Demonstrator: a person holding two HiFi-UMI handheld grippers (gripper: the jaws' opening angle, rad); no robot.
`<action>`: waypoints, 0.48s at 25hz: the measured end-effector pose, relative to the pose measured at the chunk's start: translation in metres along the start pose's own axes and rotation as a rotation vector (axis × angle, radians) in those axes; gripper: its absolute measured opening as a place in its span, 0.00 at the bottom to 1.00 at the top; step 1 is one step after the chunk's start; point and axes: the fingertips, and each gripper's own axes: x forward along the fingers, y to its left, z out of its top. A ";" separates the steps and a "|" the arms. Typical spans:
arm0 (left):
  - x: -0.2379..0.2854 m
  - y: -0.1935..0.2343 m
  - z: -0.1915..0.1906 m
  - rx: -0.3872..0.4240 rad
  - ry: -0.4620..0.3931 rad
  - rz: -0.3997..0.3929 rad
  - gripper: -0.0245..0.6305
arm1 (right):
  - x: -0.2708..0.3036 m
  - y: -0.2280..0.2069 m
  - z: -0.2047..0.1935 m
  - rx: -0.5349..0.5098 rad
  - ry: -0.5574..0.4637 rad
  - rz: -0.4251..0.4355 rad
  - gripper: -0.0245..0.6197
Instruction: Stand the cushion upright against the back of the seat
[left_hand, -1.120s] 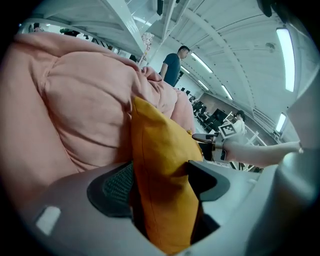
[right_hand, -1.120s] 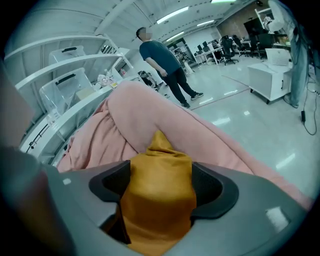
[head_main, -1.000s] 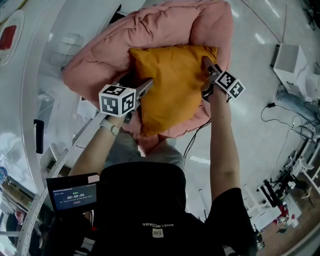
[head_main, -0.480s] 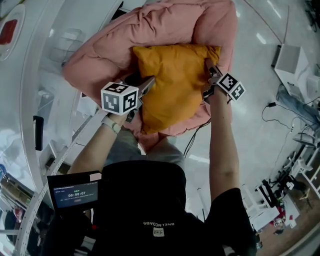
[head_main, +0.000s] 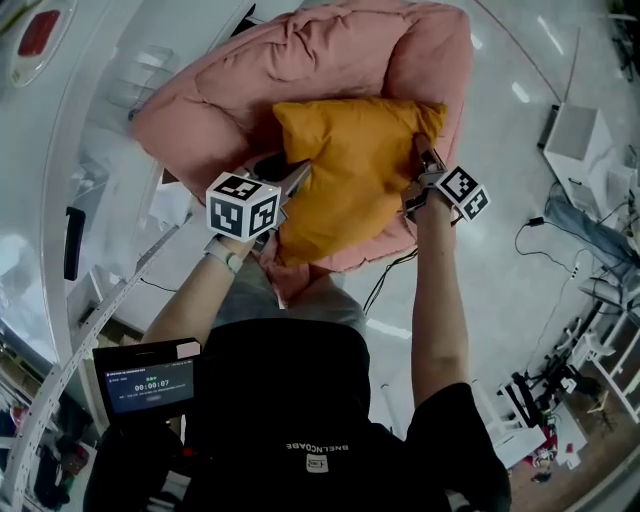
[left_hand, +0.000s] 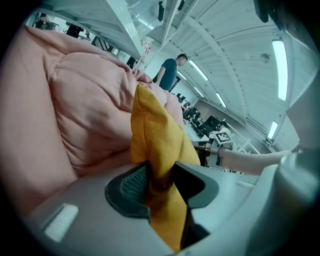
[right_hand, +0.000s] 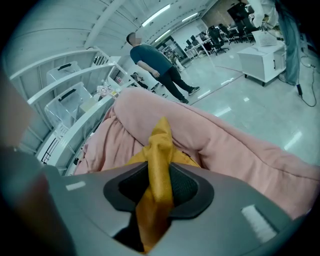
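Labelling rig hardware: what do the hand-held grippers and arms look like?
The left hand-held gripper and right hand-held gripper each have a grey body, dark textured pads and a white cube with black square markers. The person wears a black short-sleeved top and a light wristband on the left wrist.

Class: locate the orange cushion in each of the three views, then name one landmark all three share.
Head view: cushion upper centre, on the pink seat.
Left gripper view: cushion centre, edge-on, running to the bottom.
Right gripper view: cushion lower centre, a narrow strip.
Shared landmark: the pink seat behind it.
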 end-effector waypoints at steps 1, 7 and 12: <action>-0.002 -0.002 -0.001 0.004 -0.008 -0.003 0.28 | -0.003 0.002 0.000 0.003 -0.006 0.006 0.23; -0.012 -0.012 -0.007 0.051 -0.045 -0.010 0.26 | -0.022 0.009 -0.003 0.005 -0.050 0.029 0.21; -0.023 -0.021 -0.011 0.078 -0.072 -0.001 0.25 | -0.041 0.017 -0.005 0.009 -0.073 0.055 0.20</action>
